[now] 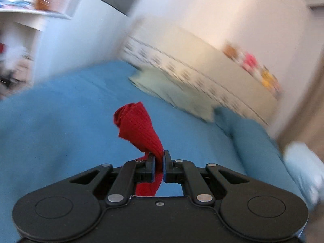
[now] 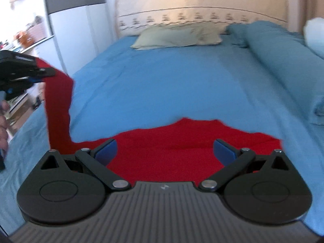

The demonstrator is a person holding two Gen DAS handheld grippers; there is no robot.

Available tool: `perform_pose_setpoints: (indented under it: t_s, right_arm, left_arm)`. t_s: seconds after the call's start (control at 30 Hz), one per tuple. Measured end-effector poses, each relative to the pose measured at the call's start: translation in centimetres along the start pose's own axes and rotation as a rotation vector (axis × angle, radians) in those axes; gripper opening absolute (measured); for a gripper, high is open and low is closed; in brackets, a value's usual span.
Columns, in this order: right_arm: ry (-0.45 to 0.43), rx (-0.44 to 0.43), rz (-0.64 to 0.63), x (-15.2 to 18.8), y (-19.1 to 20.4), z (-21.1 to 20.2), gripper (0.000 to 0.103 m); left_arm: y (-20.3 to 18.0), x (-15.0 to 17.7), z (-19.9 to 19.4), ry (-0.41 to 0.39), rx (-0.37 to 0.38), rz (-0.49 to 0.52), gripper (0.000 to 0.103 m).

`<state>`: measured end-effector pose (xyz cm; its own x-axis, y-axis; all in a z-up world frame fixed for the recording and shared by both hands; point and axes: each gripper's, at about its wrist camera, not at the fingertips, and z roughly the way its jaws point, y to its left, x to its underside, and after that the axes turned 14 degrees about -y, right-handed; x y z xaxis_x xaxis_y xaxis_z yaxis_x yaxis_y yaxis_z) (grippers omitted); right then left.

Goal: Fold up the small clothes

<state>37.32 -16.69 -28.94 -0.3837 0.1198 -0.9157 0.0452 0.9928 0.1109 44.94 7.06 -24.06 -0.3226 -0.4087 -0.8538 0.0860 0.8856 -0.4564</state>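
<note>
A red knitted garment (image 2: pixel 166 147) lies on the blue bed sheet (image 2: pixel 162 85) right in front of my right gripper (image 2: pixel 165 151), whose blue pads stand wide apart above the cloth, open. One red strip (image 2: pixel 58 105) of it rises up to the left, where my left gripper (image 2: pixel 45 73) holds it in the air. In the left wrist view my left gripper (image 1: pixel 159 162) is shut on that red cloth (image 1: pixel 139 127), which sticks up bunched past the fingertips and hangs down behind them.
A pale green pillow (image 2: pixel 178 35) and a cream headboard (image 2: pixel 200 4) stand at the far end of the bed. A rolled blue duvet (image 2: pixel 283 64) runs along the right side. White wardrobe (image 2: pixel 68 30) and cluttered shelves are on the left. A hand (image 2: pixel 3 125) shows at the left edge.
</note>
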Motion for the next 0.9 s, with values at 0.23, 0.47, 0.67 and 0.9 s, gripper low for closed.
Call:
perform_pose_setpoints:
  t_s: [0.23,0.47,0.67,0.9]
  right_arm:
    - [0.014,0.109,0.012,1.3,-8.8,-1.6,0.103]
    - [0.071,0.115,0.11,5.2,-14.9,-2.4,0.103]
    - [0.088,0.124,0.149,6.4,-15.9,-2.5,0.103]
    - [0.168,0.054,0.109,5.8,-14.6,0.1,0.103]
  left_arm:
    - [-6.4,15.7,5.9,0.347,0.052,0.054,0.007]
    - [-7.6,23.2,7.6,0.517,0.034,0.158,0.008]
    - [-8.6,21.3,7.7,0.519,0.067,0.174,0.07]
    - [-5.9,15.5,2.4,0.377,-0.043,0.194,0.093]
